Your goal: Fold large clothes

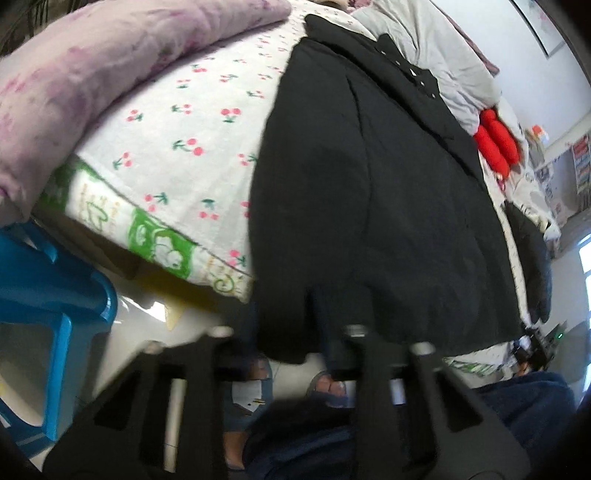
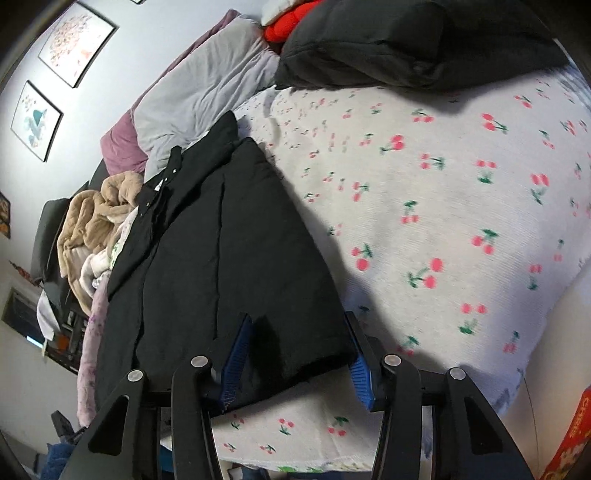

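Black coat (image 2: 229, 258): lies flat on the cherry-print bedsheet (image 2: 443, 206), hem at the bed's edge. Right gripper (image 2: 299, 354): jaws spread wide around the hem corner, not closed. Left gripper (image 1: 288, 339): at the hem, fingertips blurred, grip cannot be told. Blue stool (image 1: 48, 280): beside the bed.

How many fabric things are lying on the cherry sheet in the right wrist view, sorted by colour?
Black: 2, the coat at the near edge and a dark folded garment at the far end
Grey: 1, the quilt
Red: 1, a bundle
Beige: 1, a fleece heap
Mauve: 1, a blanket
Total: 6
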{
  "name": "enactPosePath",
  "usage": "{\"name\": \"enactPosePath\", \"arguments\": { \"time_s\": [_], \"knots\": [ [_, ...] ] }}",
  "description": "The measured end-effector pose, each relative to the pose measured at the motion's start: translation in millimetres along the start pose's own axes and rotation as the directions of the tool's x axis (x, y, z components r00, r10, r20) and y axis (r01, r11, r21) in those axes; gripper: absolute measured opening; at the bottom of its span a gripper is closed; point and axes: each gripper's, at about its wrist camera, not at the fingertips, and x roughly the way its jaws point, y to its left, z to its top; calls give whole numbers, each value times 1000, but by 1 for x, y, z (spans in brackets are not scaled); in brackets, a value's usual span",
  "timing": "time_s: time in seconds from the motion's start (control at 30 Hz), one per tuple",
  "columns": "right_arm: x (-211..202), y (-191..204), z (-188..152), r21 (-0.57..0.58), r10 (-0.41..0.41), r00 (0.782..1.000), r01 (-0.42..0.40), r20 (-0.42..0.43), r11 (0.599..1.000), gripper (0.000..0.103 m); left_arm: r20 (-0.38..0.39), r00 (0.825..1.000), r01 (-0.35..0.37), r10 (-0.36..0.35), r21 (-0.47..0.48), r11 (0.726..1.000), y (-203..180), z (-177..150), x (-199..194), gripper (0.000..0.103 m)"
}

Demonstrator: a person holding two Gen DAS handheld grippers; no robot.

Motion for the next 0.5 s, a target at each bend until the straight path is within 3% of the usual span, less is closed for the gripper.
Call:
{"name": "enactPosePath", "arguments": {
  "time_s": [0.1,0.33,0.4,0.43,0.5],
  "knots": [
    [4,-3,-2,32,56,998,-57,16,998,48,19,1000,15,-15,-9,1000,-2,0,-3,18],
    [14,5,-3,35,38,999,-39,38,999,47,-15,999,44,-46,-71,996,7,5,12,17],
    [16,10,-1,19,14,999,-14,31,1000,31,-6,1000,21,-21,-50,999,4,4,9,11],
    [18,11,0,21,11,1000,-12,25,1000,17,-2,1000,12,-12,-50,999,3,4,8,11],
    [18,12,1,38,24,999,-25,21,999,10,6,1000,14,-13,-69,998,4,4,1,9]
  ]
}}
